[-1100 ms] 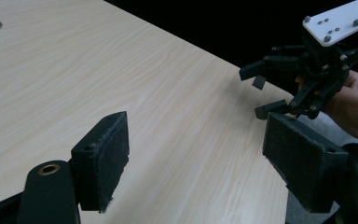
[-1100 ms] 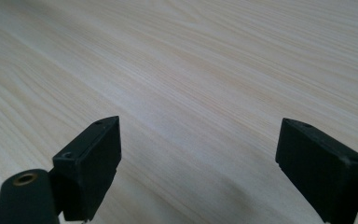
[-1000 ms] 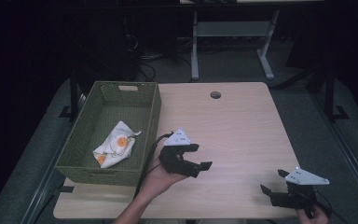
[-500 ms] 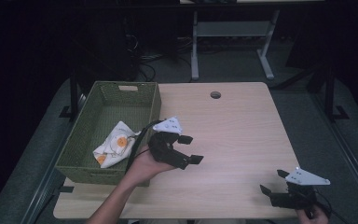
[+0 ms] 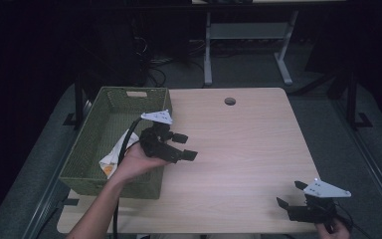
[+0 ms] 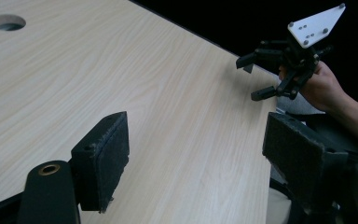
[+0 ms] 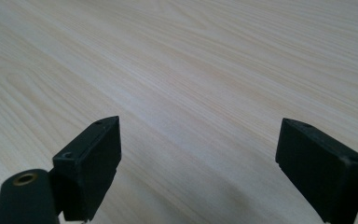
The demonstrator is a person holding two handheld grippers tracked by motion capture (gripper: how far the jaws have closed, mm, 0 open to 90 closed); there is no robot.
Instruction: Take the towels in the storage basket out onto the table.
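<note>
Seen from above. The left tongs hang over the right-hand rim of the green basket, jaws wide apart and holding nothing. A second ago they were out over the bare tabletop, toward the 3 o'clock side of the basket; half a second ago they were nearer its rim; now the hand that carries them lies partly over the basket's interior. The jaws point toward 3 o'clock across the wood, away from the basket.

The white and orange packet lies on the basket floor at the near right corner, at about 8 o'clock from the left tongs and partly covered by the hand. It has not shifted across the three moments.

The left gripper view looks between two spread black pads at bare wood, with the right tongs farther off at the tabletop's edge.

The right tongs stay at the 5 o'clock corner of the tabletop, jaws likewise wide and empty; the right gripper view shows plain wood grain between them.

Reading: the leftward travel suggests an approach to the packet. The tongs would need to turn and dip toward the basket floor before any grasp is possible.
</note>
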